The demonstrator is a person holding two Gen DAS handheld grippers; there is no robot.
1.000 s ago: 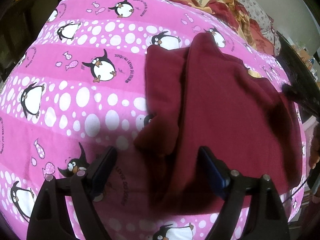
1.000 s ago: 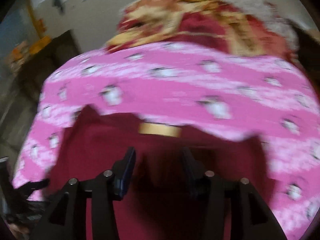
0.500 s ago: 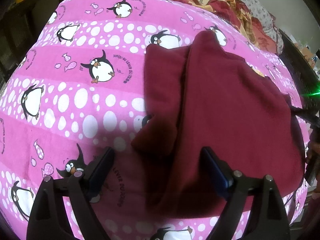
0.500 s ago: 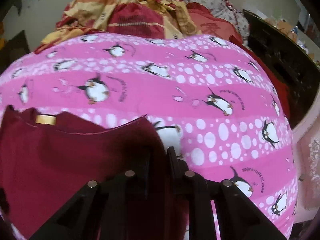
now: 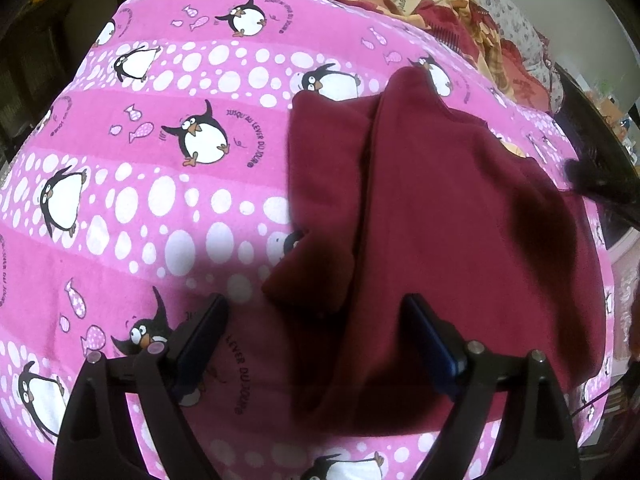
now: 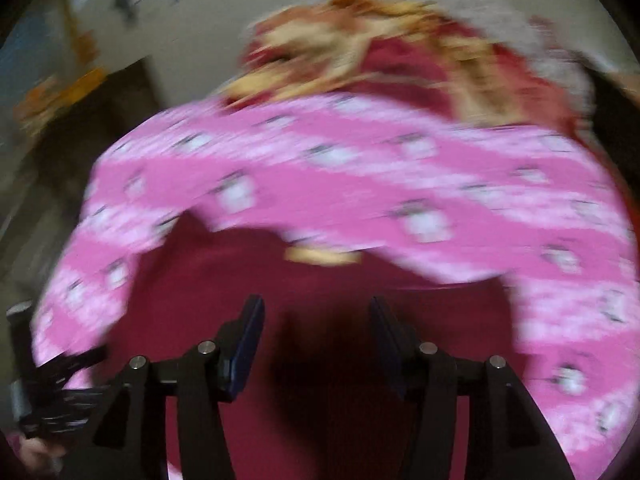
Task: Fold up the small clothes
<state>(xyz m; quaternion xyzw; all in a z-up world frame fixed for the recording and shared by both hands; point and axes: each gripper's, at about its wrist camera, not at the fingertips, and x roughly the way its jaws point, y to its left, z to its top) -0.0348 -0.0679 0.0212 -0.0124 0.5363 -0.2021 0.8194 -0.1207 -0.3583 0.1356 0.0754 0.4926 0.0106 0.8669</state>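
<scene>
A small maroon garment lies on the pink penguin blanket, with its left sleeve side folded in over the body. My left gripper is open and empty, hovering over the garment's near left edge. The right gripper shows as a dark blur at the garment's far right. In the blurred right wrist view, my right gripper is open and empty above the maroon garment, near its collar with a tan label.
A heap of red and yellow patterned bedding lies at the far end of the bed, also in the right wrist view. Dark furniture stands to the left. The bed edge drops off at the right.
My right gripper was shut on the garment's right edge half a second ago; now it is open and has swung back over the collar. The left gripper has barely moved.
</scene>
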